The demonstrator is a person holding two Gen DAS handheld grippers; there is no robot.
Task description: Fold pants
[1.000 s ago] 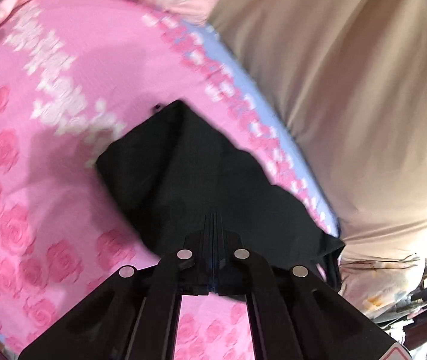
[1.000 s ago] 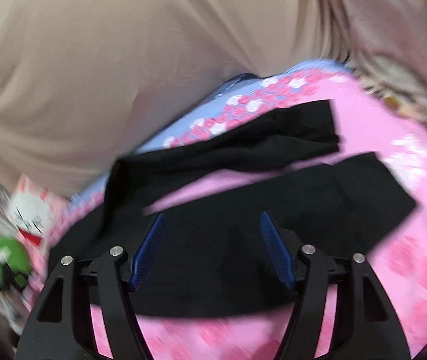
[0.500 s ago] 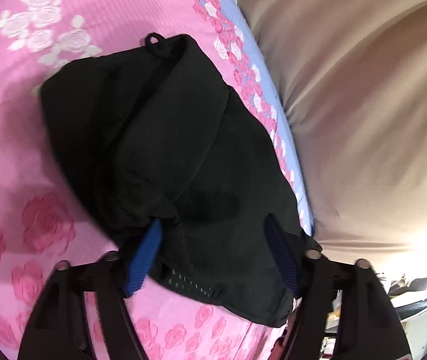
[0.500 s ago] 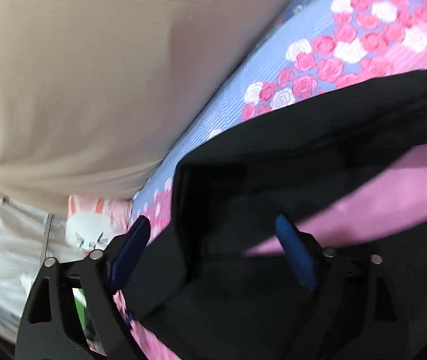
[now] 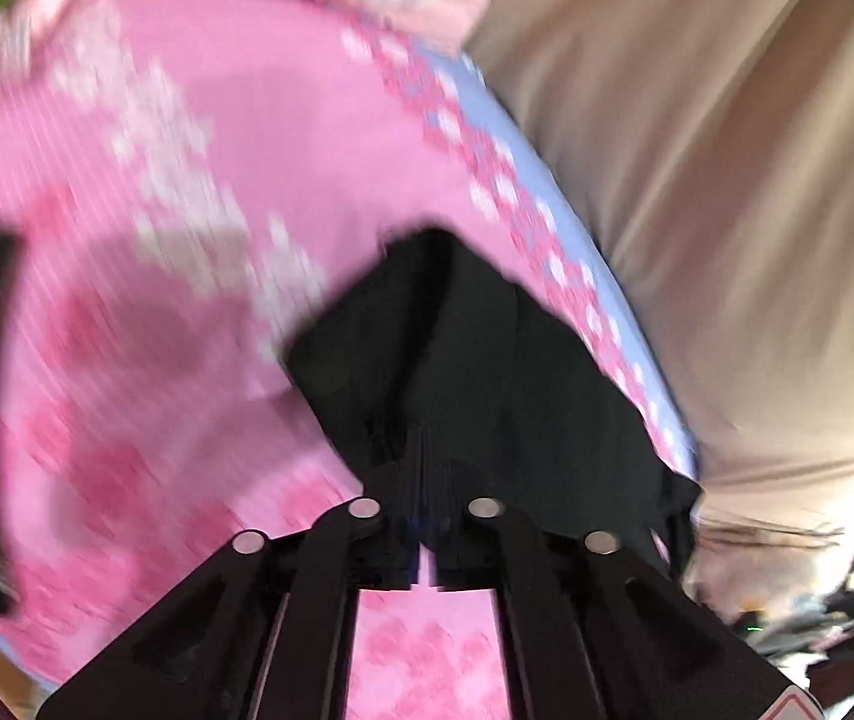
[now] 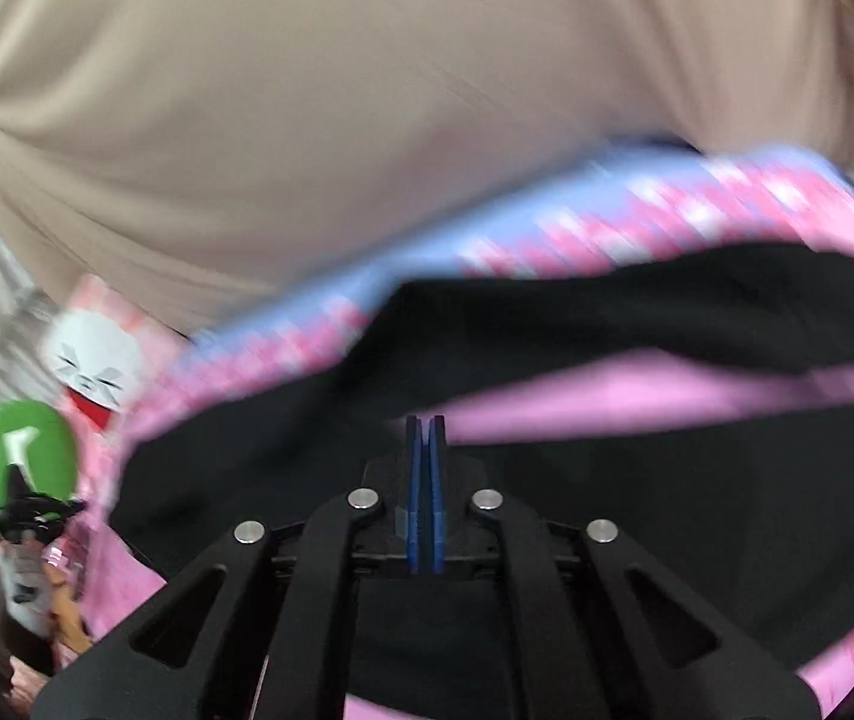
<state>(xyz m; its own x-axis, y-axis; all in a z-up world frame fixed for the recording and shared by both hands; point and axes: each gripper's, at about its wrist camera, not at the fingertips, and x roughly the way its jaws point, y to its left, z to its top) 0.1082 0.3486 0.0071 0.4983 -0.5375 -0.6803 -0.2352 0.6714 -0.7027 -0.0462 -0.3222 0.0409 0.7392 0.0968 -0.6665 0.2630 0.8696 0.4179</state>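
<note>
My left gripper (image 5: 424,468) was closing on a bunch of the black pants (image 5: 487,360), the cloth gathered up into a peak right at its fingertips, so I judged it had hold of the waist end. My right gripper (image 6: 425,438) had its blue pads (image 6: 436,480) pinched together; black cloth lay all around and under them, but through the blur I could not tell whether any was caught between. The pants lay on the pink rose-print bedspread (image 5: 187,300), near its blue border and the beige sheet (image 6: 367,120) beyond. From my right tool they stretched away to the right in two legs: the far leg (image 6: 697,312) ran long beside the blue border, the near one (image 6: 727,492) just ahead of my tool, with a strip of pink between them. So the long axis ran sideways across my view, and my right hand was nearer the legs, my left nearer the bunched top. A bunny-face cushion (image 6: 94,360) and a green thing (image 6: 28,450) sat off to the left; I could read no lettering on either
</note>
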